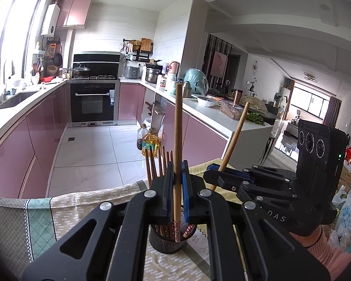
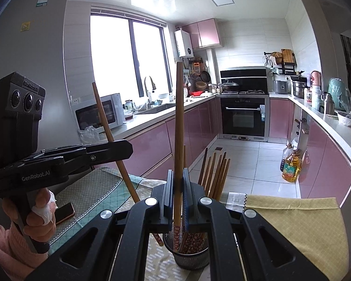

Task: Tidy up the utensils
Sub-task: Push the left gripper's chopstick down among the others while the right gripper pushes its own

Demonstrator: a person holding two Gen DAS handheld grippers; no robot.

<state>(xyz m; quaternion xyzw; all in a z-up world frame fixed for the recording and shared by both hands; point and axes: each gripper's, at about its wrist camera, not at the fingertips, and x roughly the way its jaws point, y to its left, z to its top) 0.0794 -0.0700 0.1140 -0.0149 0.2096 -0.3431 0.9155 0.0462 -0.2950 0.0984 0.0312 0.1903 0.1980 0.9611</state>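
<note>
Chopsticks fill both grippers above a black wire-mesh cup holder standing on a patterned beige and teal tablecloth. From the left wrist view, the left gripper has its blue-padded jaws closed on one long brown wooden chopstick, held upright with its red-patterned lower end dipping into the holder. Beside it to the right, the right gripper clamps a second brown chopstick that leans to the right; white lettering "DAS" shows on that gripper's body.

From the right wrist view, the right gripper pinches its chopstick over the mesh holder, where more chopsticks with red floral ends stand. The left gripper carries the words "GenRobot.AI", and "GenRobot" on its camera block. A phone in an orange case lies on the cloth near the hand.
</note>
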